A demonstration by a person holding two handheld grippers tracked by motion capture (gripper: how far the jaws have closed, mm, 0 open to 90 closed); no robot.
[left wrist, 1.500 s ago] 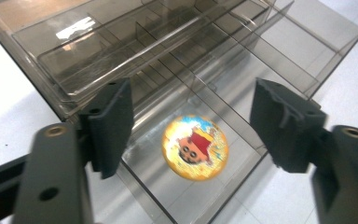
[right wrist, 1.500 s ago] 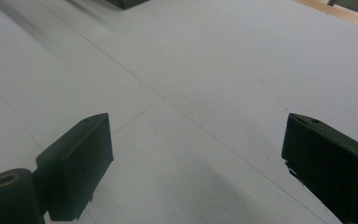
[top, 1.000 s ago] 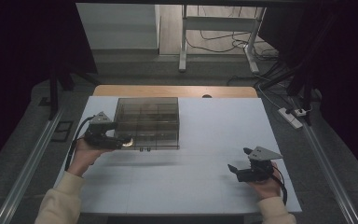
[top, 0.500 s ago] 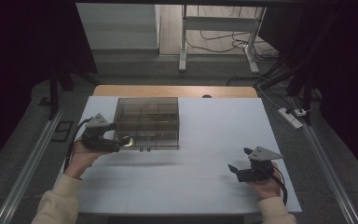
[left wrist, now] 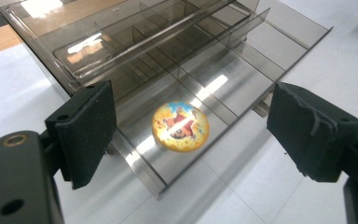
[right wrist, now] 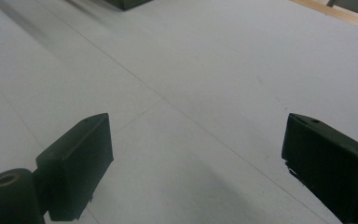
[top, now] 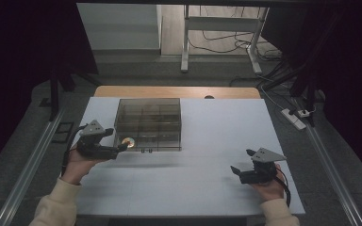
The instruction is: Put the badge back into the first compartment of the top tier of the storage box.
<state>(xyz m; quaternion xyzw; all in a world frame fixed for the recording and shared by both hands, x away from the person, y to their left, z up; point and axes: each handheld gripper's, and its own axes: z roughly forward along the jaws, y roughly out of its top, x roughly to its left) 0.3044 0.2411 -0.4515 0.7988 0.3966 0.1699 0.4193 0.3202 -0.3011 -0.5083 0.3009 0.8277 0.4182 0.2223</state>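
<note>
Apparently unclaimed as yet, a round disc (left wrist: pixel 180 126) printed in orange, yellow and red lay flat in the corner compartment of the smoky see-through divided box (top: pixel 148 123), directly ahead of and between the spread jaws of the left hand-held gripper (top: pixel 118 149), which gripped nothing. It looked thin, light and stiff, likely slippery against the glossy floor, so I judged its edges the place to pinch. Well off to that gripper's far side, the right hand-held gripper (top: pixel 239 165) hung wide open over the bare white surface (right wrist: pixel 200 74).

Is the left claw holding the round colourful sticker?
No, the left claw is open, and the round colourful sticker lies in the smoky clear plastic box.
</note>
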